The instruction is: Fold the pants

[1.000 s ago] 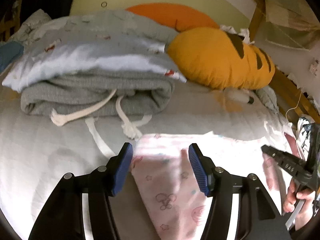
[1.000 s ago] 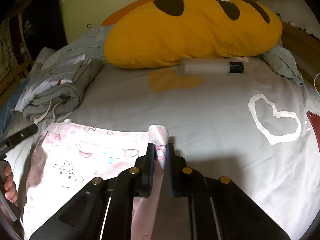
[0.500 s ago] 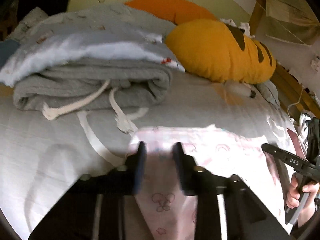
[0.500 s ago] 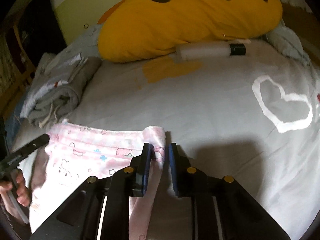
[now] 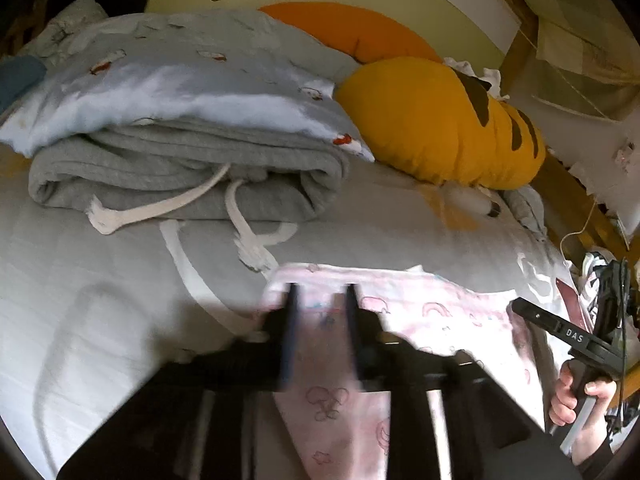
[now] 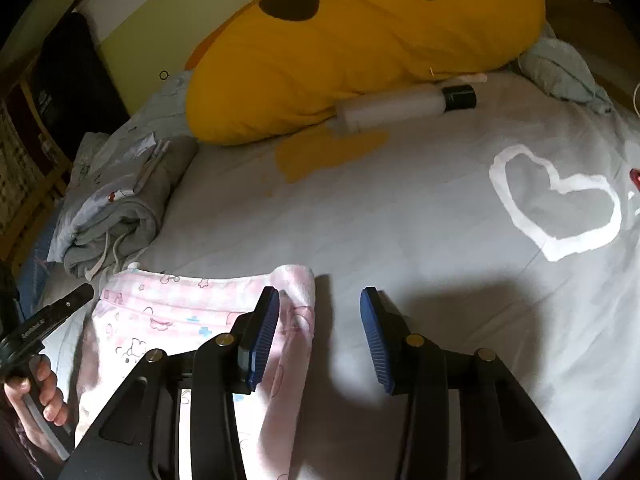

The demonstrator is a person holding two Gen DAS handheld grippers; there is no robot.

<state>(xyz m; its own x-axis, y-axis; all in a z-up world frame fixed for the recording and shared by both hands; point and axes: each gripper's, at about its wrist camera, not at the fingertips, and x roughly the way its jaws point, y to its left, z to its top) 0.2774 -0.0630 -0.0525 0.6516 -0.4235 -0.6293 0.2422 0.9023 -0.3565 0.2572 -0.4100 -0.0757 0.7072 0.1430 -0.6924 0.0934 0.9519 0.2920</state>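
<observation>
Right tongs (image 6: pixel 320 336) opening, released, pink pants (image 6: pixel 168 320) edge lying slack between the pads; left tongs (image 5: pixel 320 316) (blurred) opening astride the pants' far corner, grip indeterminate; pants lie flat on bed (image 6: pixel 400 220) near folded grey clothes (image 5: pixel 180 168).

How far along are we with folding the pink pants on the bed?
Done, it seems: one fold, the pink pants lying flat on the bed sheet with a doubled edge. In hand: the right gripper is opening, its pads off the cloth; the left gripper is opening too, cloth between its blurred jaws, contact unclear. Left: any further fold, then perhaps stacking with the folded grey clothes.
</observation>
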